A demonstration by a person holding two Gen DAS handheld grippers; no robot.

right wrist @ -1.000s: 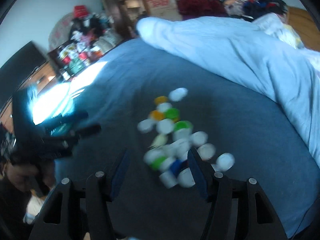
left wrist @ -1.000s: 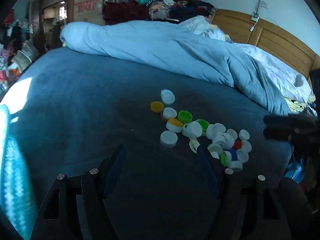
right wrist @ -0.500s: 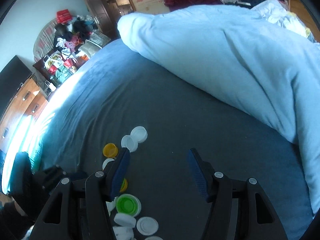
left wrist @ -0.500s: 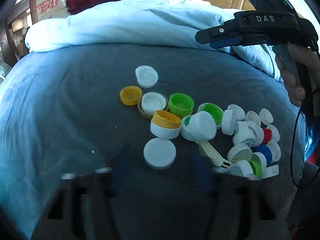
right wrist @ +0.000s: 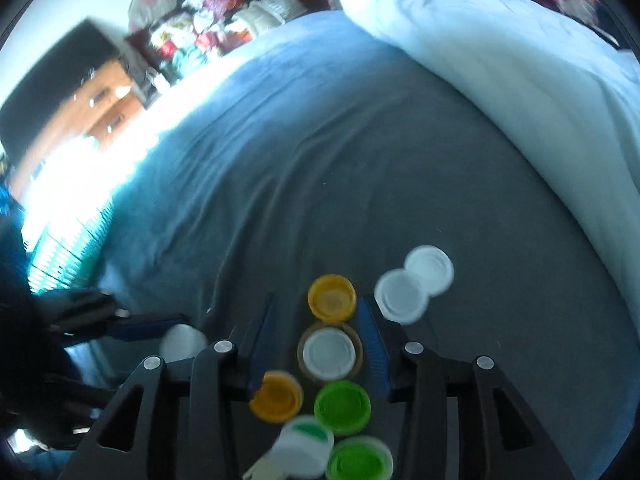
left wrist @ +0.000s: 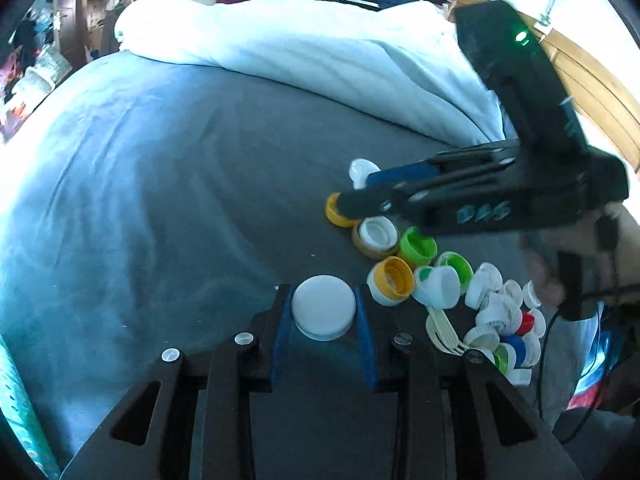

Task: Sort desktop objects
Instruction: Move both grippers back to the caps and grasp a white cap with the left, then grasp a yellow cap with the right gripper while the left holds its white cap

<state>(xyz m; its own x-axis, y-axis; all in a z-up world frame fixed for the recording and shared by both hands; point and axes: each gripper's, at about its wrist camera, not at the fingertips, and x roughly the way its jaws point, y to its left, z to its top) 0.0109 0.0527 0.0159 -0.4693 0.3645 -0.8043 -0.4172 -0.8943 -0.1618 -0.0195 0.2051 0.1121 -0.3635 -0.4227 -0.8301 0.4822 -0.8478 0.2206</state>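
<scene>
Left wrist view: on the bed (left wrist: 168,184), the left gripper (left wrist: 323,312) has its jaws clenched on a white cap (left wrist: 323,312); a second ago they stood wide and empty, short of the cap pile (left wrist: 492,312).

Right wrist view: the right gripper (right wrist: 320,320), then still approaching, now straddles a yellow cap (right wrist: 332,297) and a white-in-tan cap (right wrist: 330,353), jaws closing, pads not yet pressing.
</scene>
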